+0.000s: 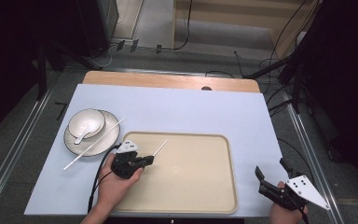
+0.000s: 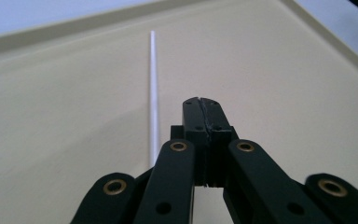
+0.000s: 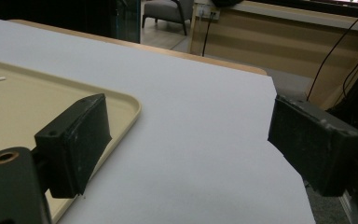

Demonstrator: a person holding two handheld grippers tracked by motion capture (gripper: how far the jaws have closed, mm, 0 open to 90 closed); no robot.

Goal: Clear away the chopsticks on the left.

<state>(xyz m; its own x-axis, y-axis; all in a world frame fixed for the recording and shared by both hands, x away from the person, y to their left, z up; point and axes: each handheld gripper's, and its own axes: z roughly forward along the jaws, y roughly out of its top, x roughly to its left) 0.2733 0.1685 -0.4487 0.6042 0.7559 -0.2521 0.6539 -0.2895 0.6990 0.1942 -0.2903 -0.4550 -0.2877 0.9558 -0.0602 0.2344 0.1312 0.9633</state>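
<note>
Carrying the chopstick point(image 1: 160, 147) over the tray point(image 1: 214, 196), centre of the high view, you should lower it flat onto the tray floor before letting go, so it cannot roll. Your left gripper point(image 1: 150, 160) has its jaws pressed together, clamped on the chopstick's near end. Your right gripper point(image 1: 270, 176), lower right, stands wide apart, empty.

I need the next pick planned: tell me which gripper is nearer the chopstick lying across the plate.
Left. The left gripper is over the tray's left end, just right of that chopstick; the right gripper is beyond the tray's right edge.
</note>
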